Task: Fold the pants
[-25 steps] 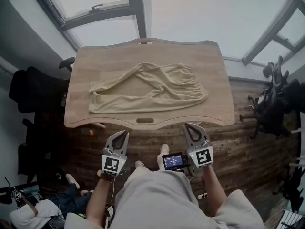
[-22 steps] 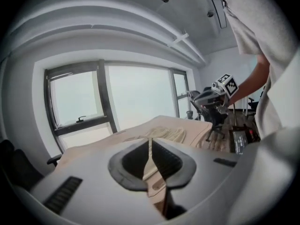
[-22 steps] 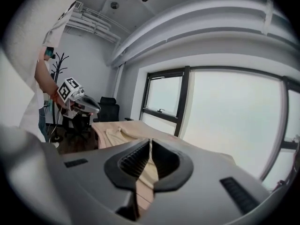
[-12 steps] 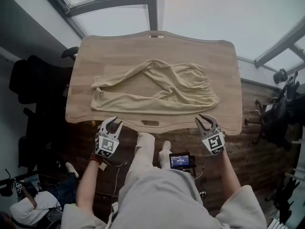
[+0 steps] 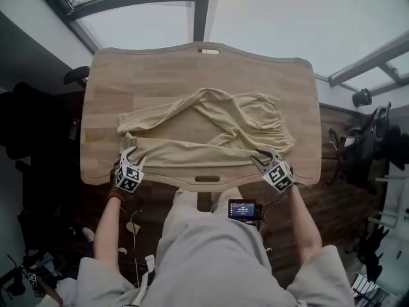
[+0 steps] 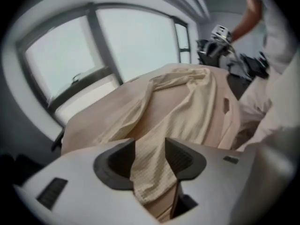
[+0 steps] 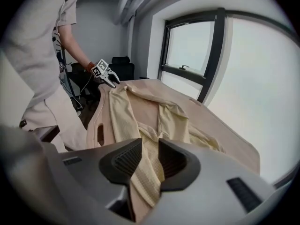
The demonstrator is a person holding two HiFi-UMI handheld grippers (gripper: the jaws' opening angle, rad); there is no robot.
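Table: a light wooden tabletop with wavy edges (image 5: 160,69) stands under big windows, with a slot handle (image 5: 206,179) cut into its near edge.
Pants: the pale yellow, waffle-textured cloth pants (image 5: 211,130) lie spread across the middle of the table. The gathered waistband is at the person's right and the legs run off to the left. The far leg bends up in a peak and crosses back over the other. The near leg lies straight along the near edge of the table.
Left gripper: the grey two-jaw left gripper (image 5: 131,153) points down at the cuff end of the near leg, at the table's near left corner. Its jaws are opening. Its own view shows a strip of the yellow cloth in the gap between the dark ribbed pads, and the pads are not clamped on it.
Right gripper: the matching right gripper (image 5: 263,155) comes down on the near corner of the waistband, well apart from the left one. Its jaws are opening too, with a fold of cloth between the pads and no pinch on it.
Person: stands at the near edge in light clothes, arms out to either side.
Nearby: a small black device with a lit screen (image 5: 243,210) hangs at the person's front, and black office chairs (image 5: 367,146) stand on the dark plank floor to the right.
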